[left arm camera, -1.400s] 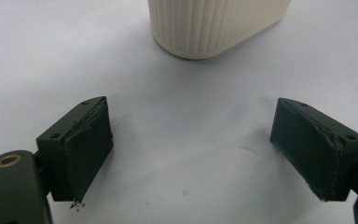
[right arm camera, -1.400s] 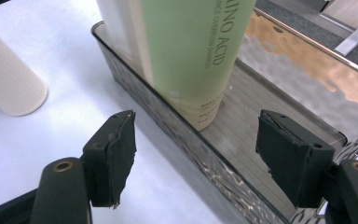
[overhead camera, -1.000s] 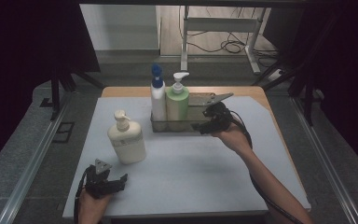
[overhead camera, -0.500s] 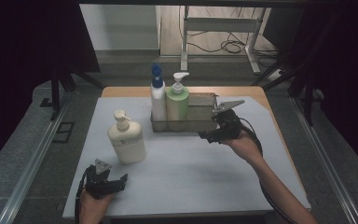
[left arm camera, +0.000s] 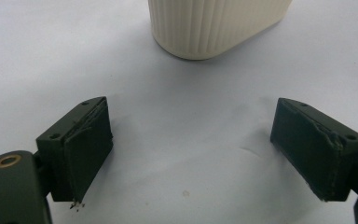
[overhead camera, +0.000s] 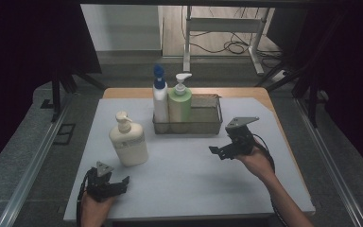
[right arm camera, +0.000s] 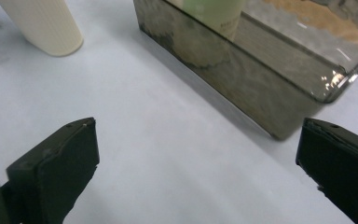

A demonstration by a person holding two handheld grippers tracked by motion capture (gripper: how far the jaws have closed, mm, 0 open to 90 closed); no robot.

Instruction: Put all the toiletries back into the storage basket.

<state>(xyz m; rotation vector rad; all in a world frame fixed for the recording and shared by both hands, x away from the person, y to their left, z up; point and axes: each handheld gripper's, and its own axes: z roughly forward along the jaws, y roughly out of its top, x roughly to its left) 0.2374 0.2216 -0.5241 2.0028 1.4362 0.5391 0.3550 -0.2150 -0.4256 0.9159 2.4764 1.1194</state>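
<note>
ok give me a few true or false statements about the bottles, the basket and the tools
1. The cream ribbed pump bottle stands inside the grey mesh basket. False: it stands on the white mat, left of the basket.
2. The green pump bottle stands in the basket. True.
3. The right tool grips the green bottle. False: its jaws have just been opening and hold nothing.
4. The left tool is open, nothing between its jaws. True.
5. The white bottle with the blue cap lies on its side. False: it stands upright.

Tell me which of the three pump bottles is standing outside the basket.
The cream bottle, standing alone on the mat at the left. The blue-capped white bottle and green bottle stand inside the basket.
</note>
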